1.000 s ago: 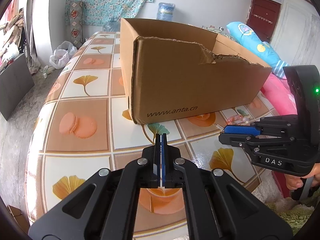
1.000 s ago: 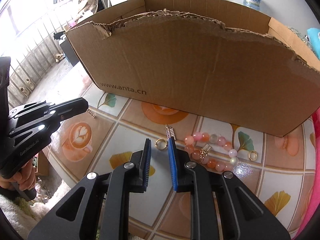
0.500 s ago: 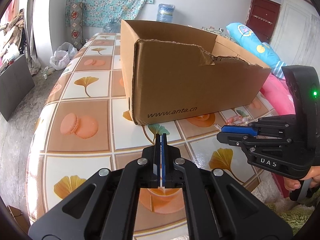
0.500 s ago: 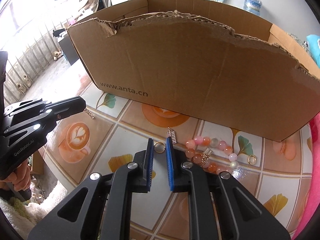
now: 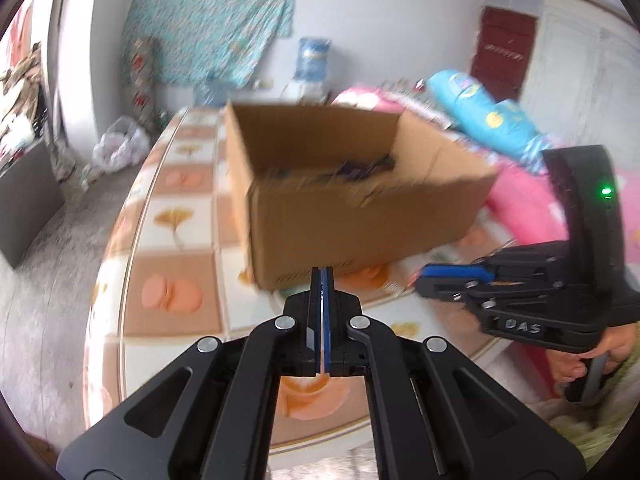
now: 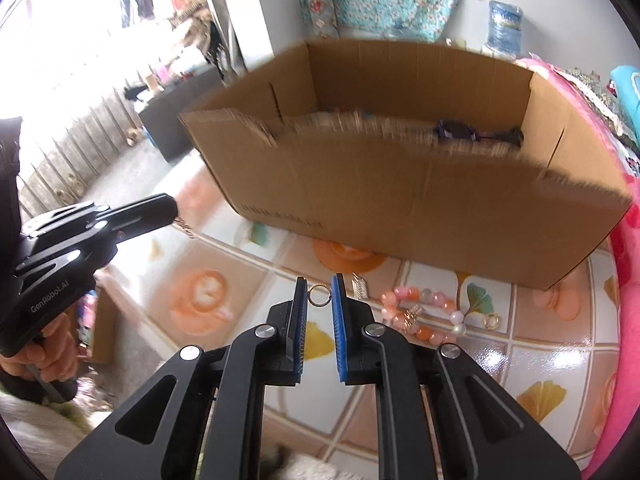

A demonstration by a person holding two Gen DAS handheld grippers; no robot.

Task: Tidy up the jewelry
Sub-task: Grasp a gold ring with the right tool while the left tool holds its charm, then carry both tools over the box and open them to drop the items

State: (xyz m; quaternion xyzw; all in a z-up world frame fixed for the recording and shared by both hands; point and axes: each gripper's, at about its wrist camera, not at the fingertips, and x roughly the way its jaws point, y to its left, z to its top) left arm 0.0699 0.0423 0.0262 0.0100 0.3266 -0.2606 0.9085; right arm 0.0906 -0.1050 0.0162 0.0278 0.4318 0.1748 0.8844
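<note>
My right gripper [image 6: 319, 285] is open, its jaws on either side of a small gold ring [image 6: 319, 295] on the tiled table. A pink and orange bead bracelet [image 6: 424, 316], a small spring clasp [image 6: 360, 286] and a second gold ring [image 6: 491, 321] lie to its right. My left gripper [image 5: 321, 273] is shut on a thin gold chain [image 6: 185, 227], which hangs from its tip in the right wrist view. The open cardboard box [image 6: 400, 184] stands behind, with dark purple items [image 6: 456, 132] inside.
The table [image 5: 176, 264] has a rounded edge on the left. A pink blanket [image 6: 628, 320] borders its right side. A blue pillow [image 5: 484, 120] lies behind the box. The right gripper shows in the left wrist view [image 5: 432, 276].
Both grippers have risen, so the box interior now shows. The right gripper's jaws now straddle the gold ring. The left gripper stays shut with the chain hanging.
</note>
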